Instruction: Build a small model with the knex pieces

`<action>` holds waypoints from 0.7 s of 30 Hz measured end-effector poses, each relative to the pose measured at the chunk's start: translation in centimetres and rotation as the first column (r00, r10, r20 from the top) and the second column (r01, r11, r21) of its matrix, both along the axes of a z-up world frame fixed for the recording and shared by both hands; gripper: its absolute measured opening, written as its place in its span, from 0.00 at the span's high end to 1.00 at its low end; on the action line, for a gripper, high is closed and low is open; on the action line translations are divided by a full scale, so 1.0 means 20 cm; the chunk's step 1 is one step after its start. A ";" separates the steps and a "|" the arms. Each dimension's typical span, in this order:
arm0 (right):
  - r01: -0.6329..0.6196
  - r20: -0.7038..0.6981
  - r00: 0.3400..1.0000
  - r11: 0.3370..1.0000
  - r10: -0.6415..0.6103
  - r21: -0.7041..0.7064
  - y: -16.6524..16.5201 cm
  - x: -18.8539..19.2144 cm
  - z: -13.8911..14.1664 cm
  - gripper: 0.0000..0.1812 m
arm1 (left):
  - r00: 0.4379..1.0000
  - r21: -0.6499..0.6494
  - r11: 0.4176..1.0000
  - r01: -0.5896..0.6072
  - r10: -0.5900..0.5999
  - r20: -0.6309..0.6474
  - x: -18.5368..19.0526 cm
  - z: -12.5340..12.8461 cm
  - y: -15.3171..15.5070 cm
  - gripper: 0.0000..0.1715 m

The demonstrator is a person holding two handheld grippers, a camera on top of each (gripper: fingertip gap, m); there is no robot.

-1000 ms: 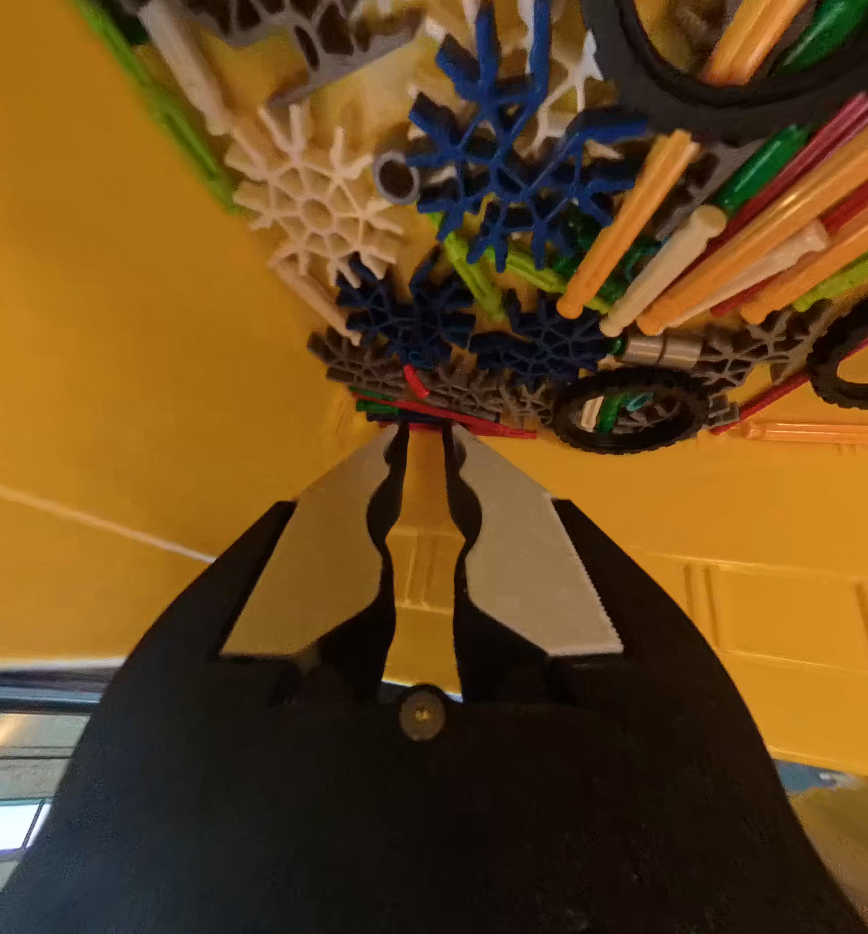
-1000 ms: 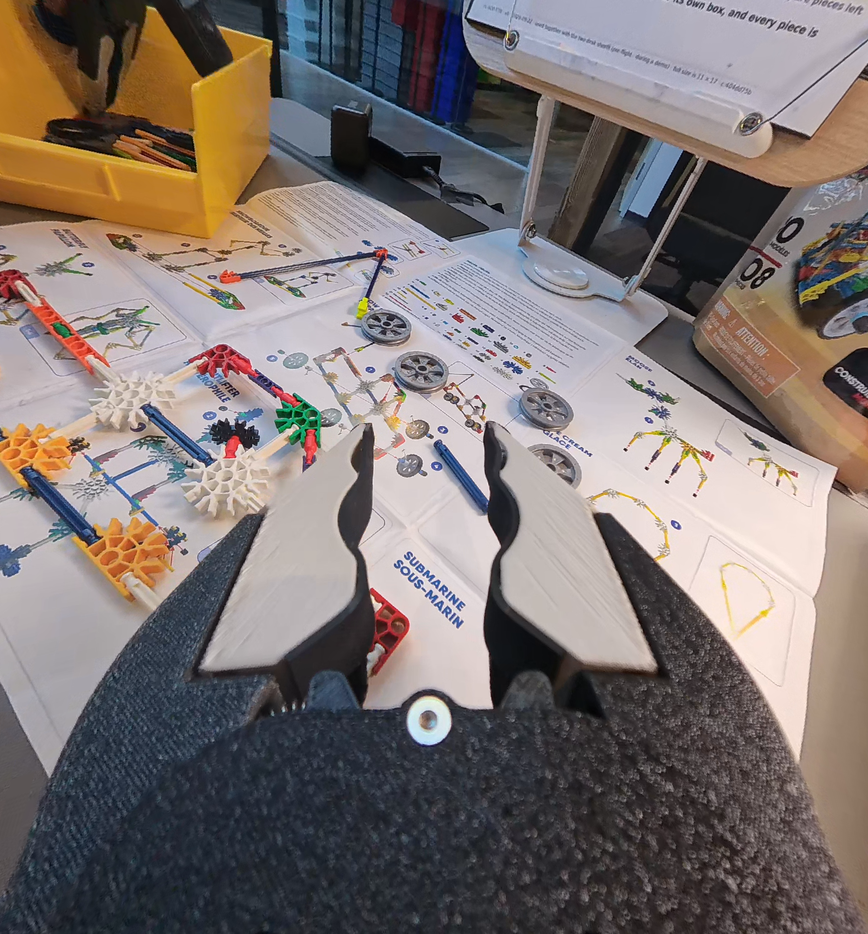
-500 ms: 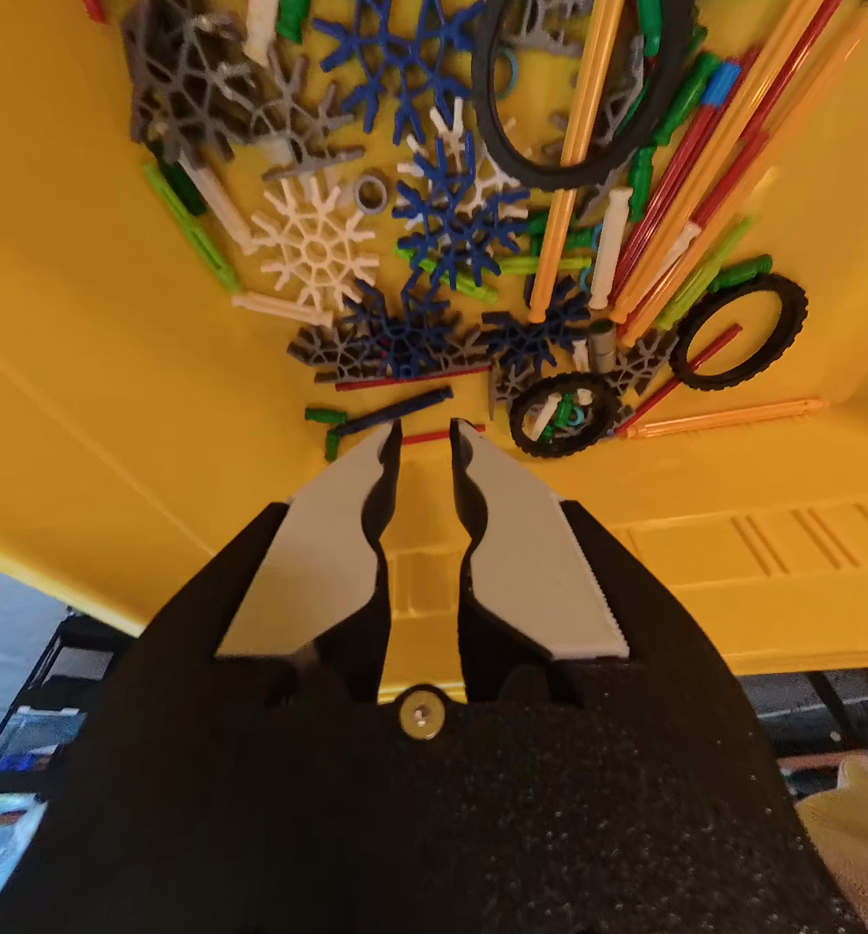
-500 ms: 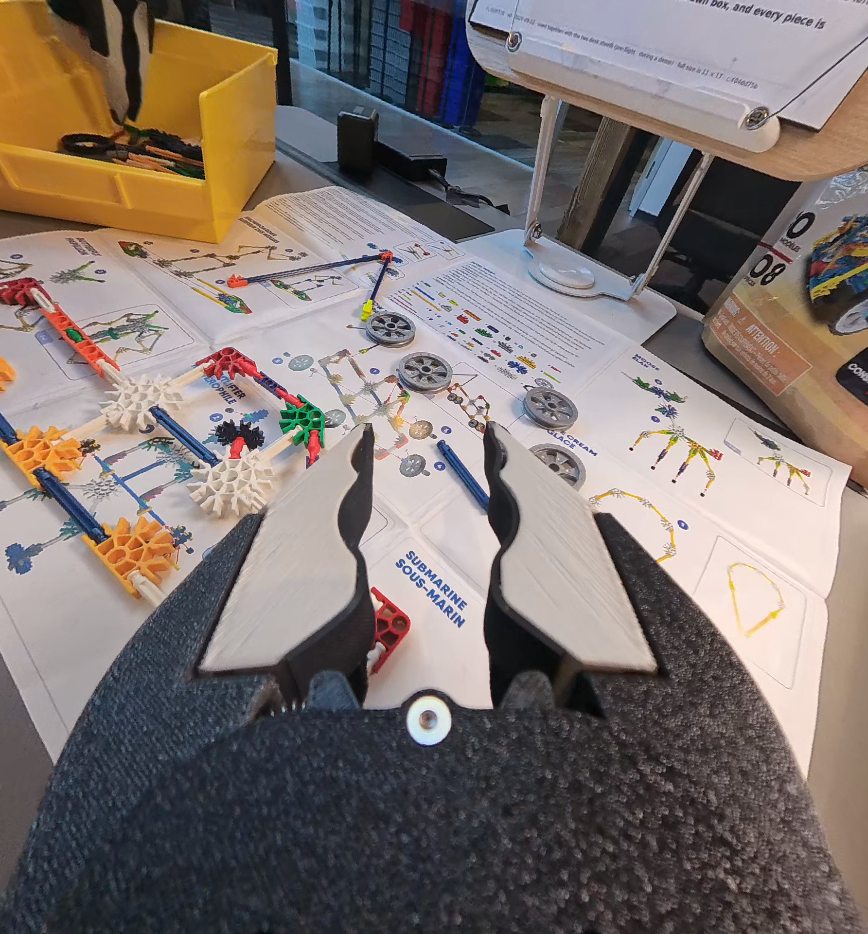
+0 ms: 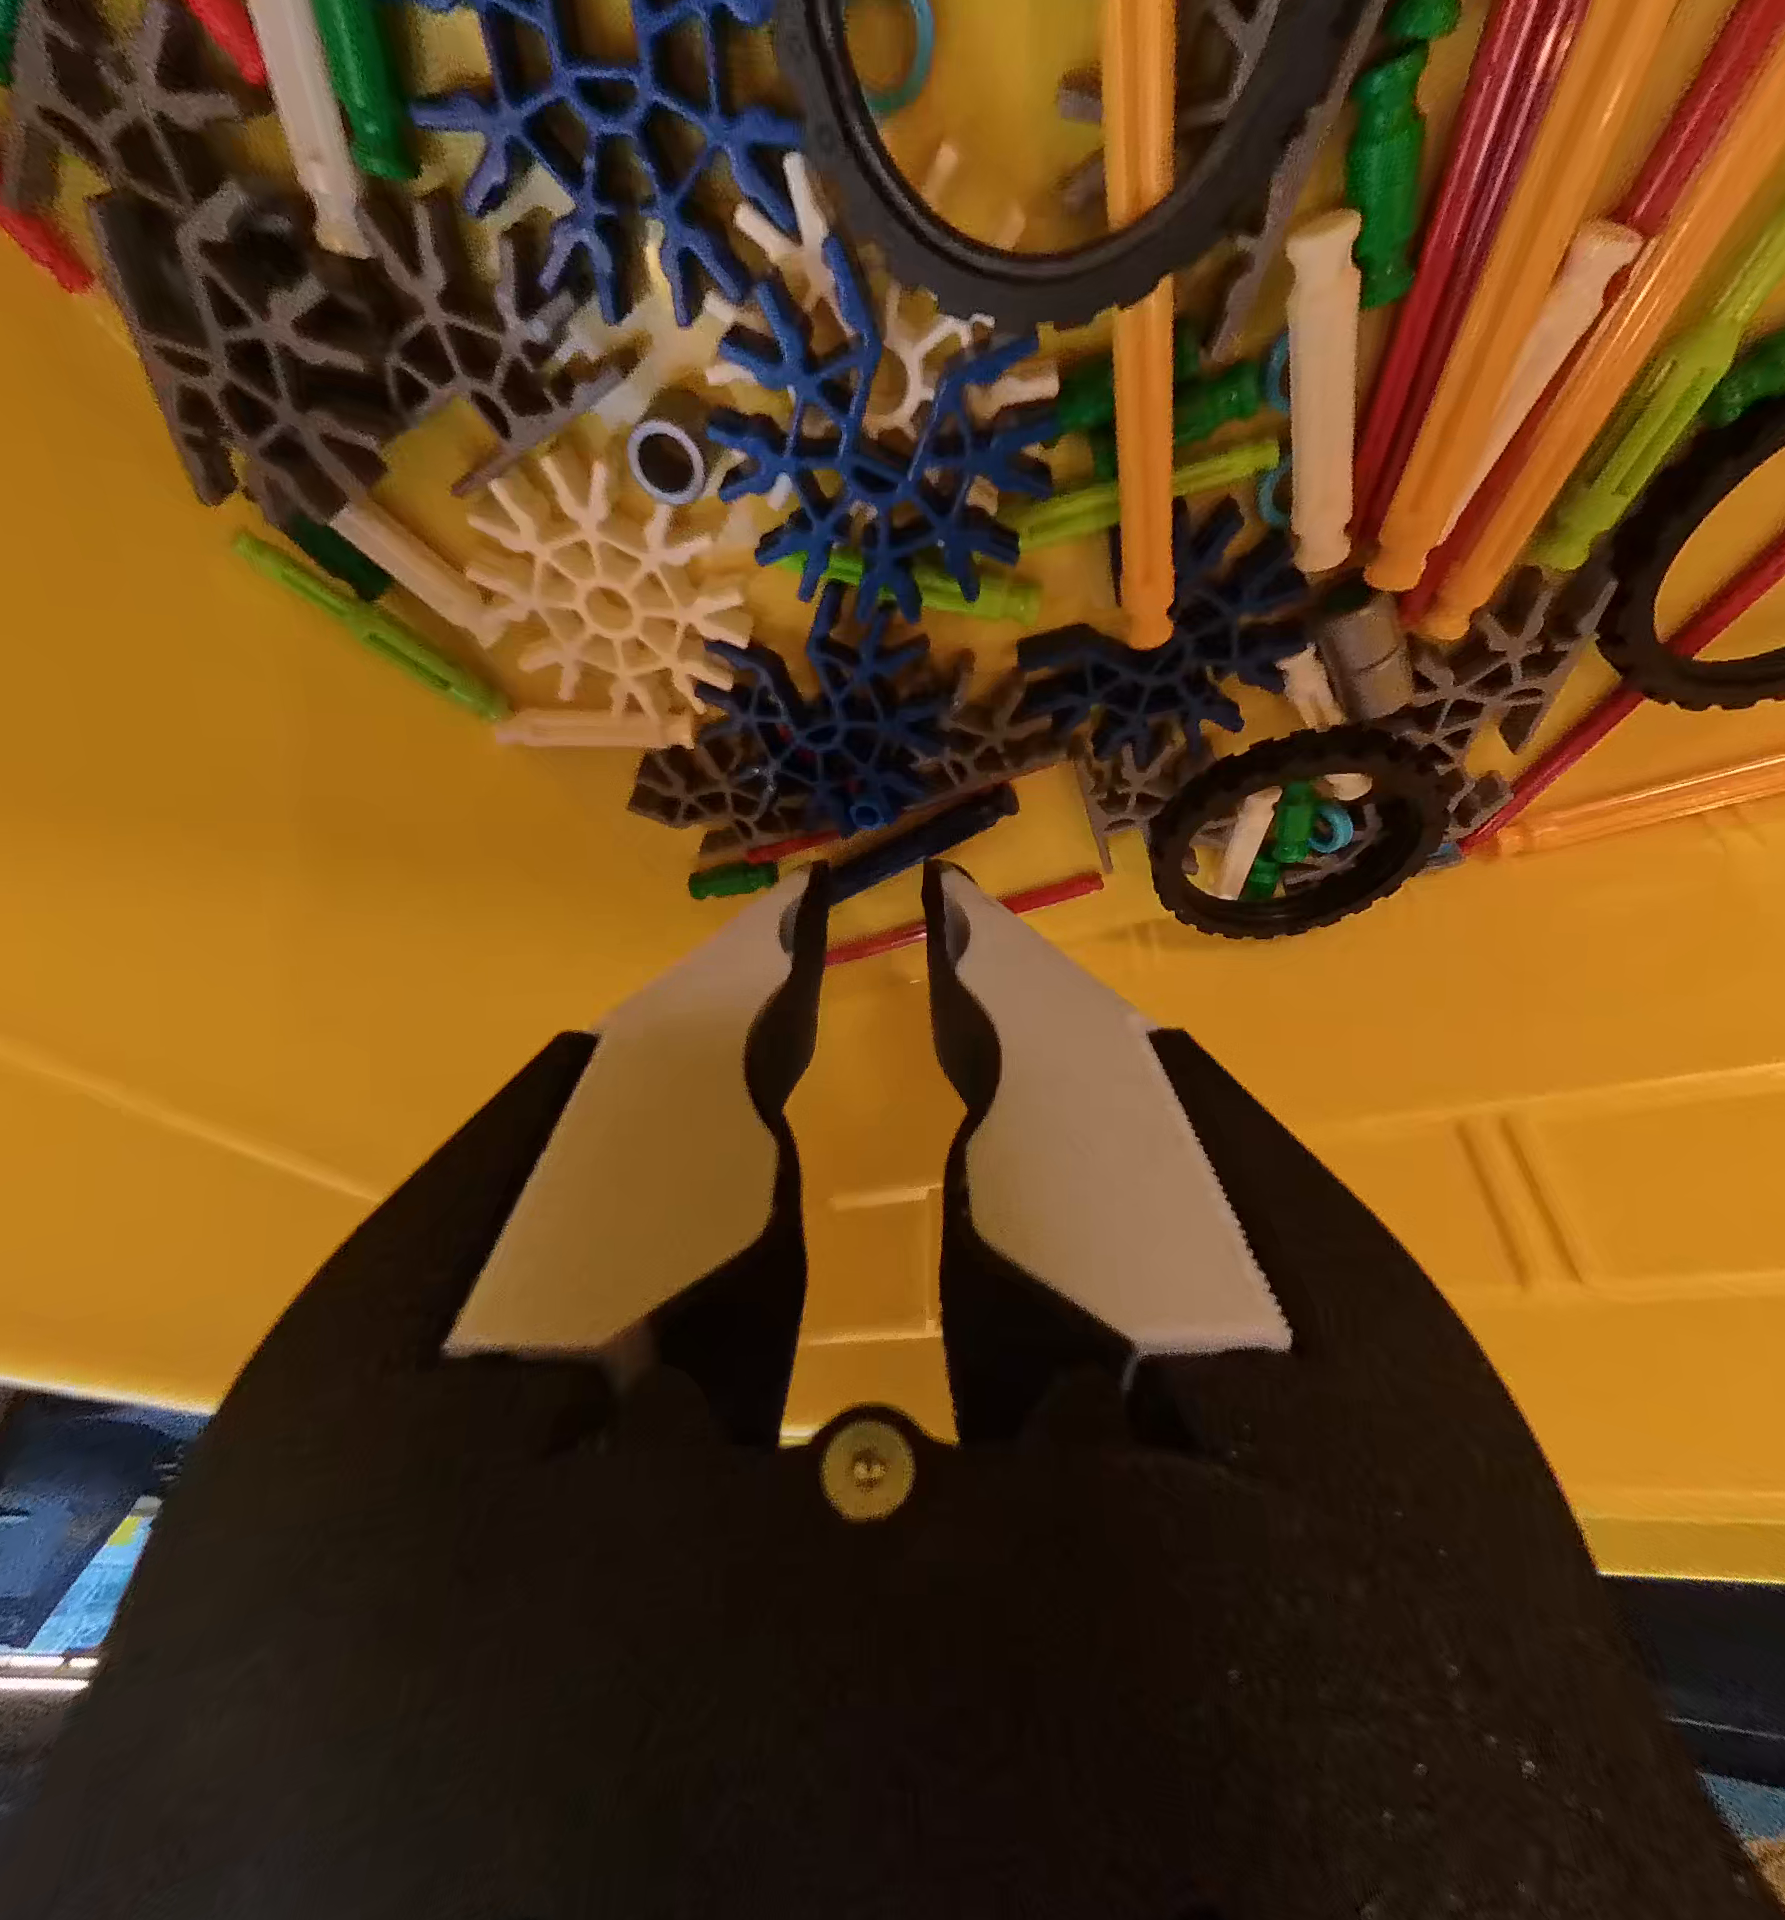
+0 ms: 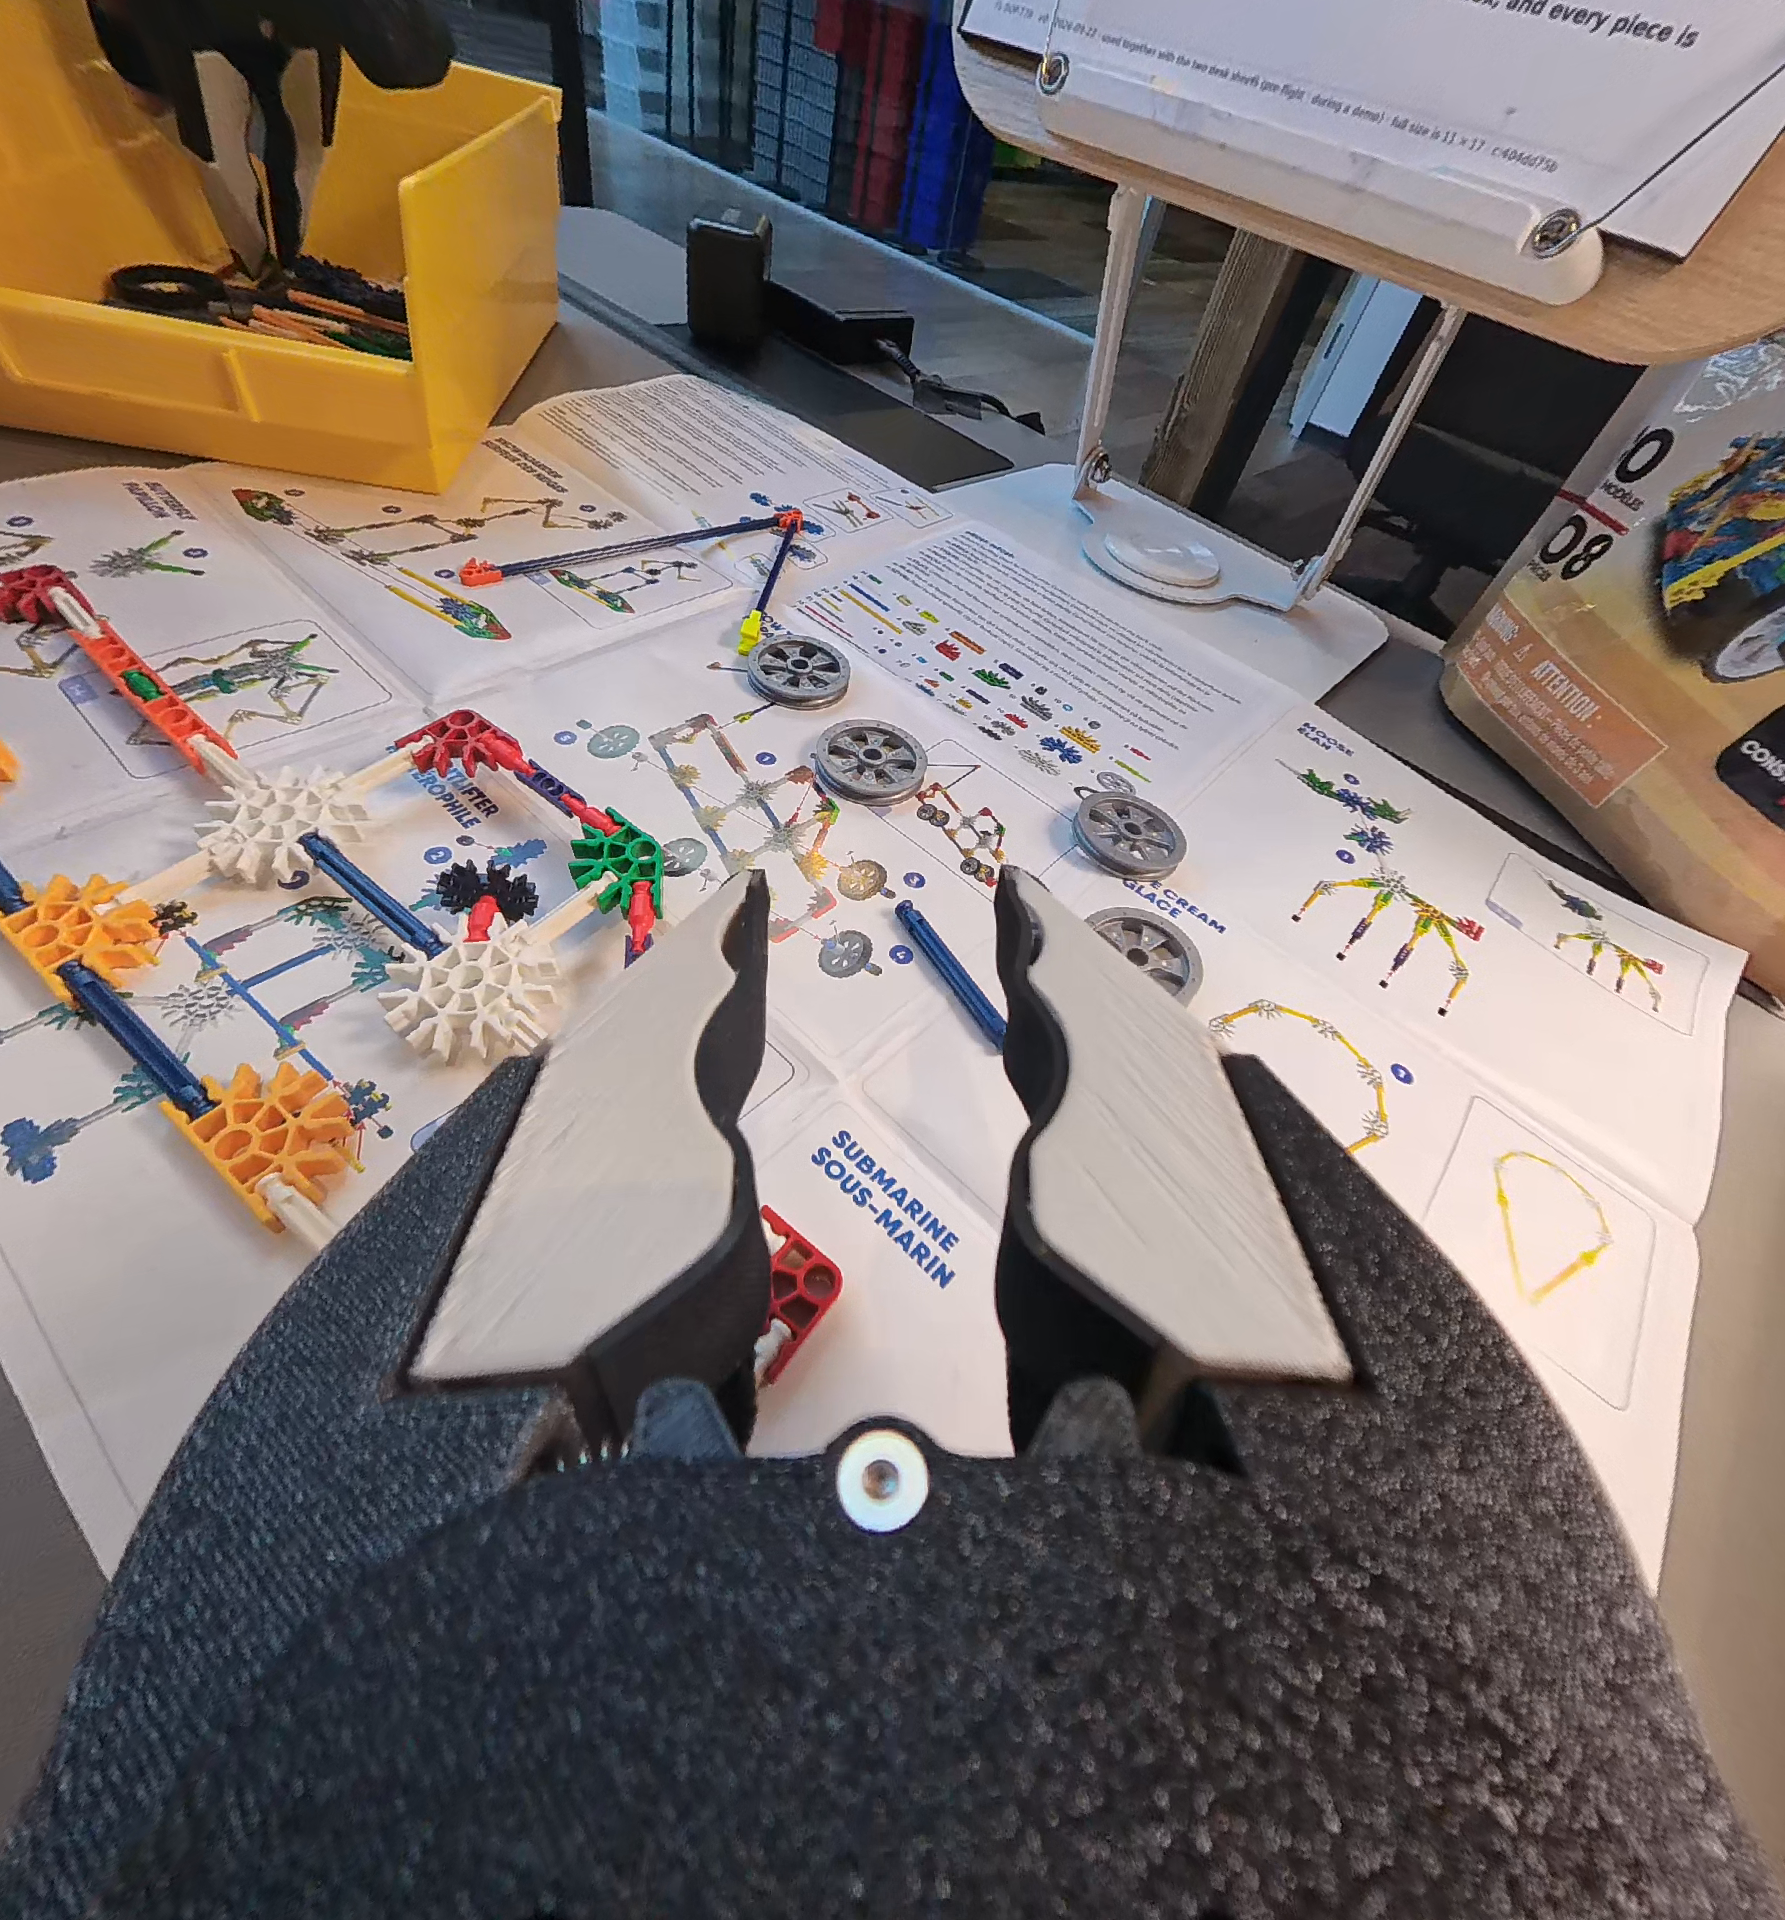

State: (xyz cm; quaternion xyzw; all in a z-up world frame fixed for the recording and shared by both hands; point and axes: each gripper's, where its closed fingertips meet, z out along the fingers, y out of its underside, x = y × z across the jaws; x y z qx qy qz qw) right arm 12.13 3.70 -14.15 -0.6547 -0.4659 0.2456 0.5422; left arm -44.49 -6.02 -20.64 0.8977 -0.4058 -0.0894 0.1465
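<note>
My left gripper (image 5: 872, 875) is open by a narrow gap and reaches down into a yellow bin (image 5: 244, 935). Its tips are at a short dark blue rod (image 5: 929, 836) at the near edge of a pile of building-toy pieces, beside a thin red rod (image 5: 971, 914) and a small black tyre (image 5: 1293, 831). It also shows in the right wrist view (image 6: 254, 197), inside the bin (image 6: 452, 312). My right gripper (image 6: 880, 883) is open and empty, above an unfolded instruction sheet (image 6: 1075, 1195). A loose blue rod (image 6: 945, 971) lies on the sheet between its fingers.
The bin holds white (image 5: 607, 603) and blue (image 5: 867, 488) snowflake connectors, grey connectors, long coloured rods and tyres. On the sheet lie a rod-and-connector frame (image 6: 275, 821), several grey wheels (image 6: 872, 764) and a red connector (image 6: 800, 1283). A toy box (image 6: 1698, 727) and a white stand (image 6: 1210, 561) are at right. Some 60 cm of space lies between my two pairs of fingers.
My left gripper drew back from the pile, then came down again, and its tips now sit at the blue rod. My right gripper has hardly moved and stays open.
</note>
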 end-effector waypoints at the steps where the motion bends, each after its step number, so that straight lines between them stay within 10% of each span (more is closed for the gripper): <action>1: 0.001 0.001 1.000 1.000 -0.001 -0.001 0.00 0.00 0.00 0.76 | 1.000 -0.006 1.000 0.003 -0.003 0.015 0.01 -0.01 -0.01 0.91; 15: -0.003 0.003 1.000 1.000 0.003 0.019 0.00 0.01 0.01 0.76 | 0.985 0.137 0.989 -0.055 0.032 0.168 0.11 0.19 -0.04 0.98; 21: -0.026 -0.029 0.999 0.999 0.027 0.035 -0.03 -0.01 0.05 0.76 | 0.659 0.362 0.914 -0.185 -0.158 0.735 0.89 0.66 0.06 0.99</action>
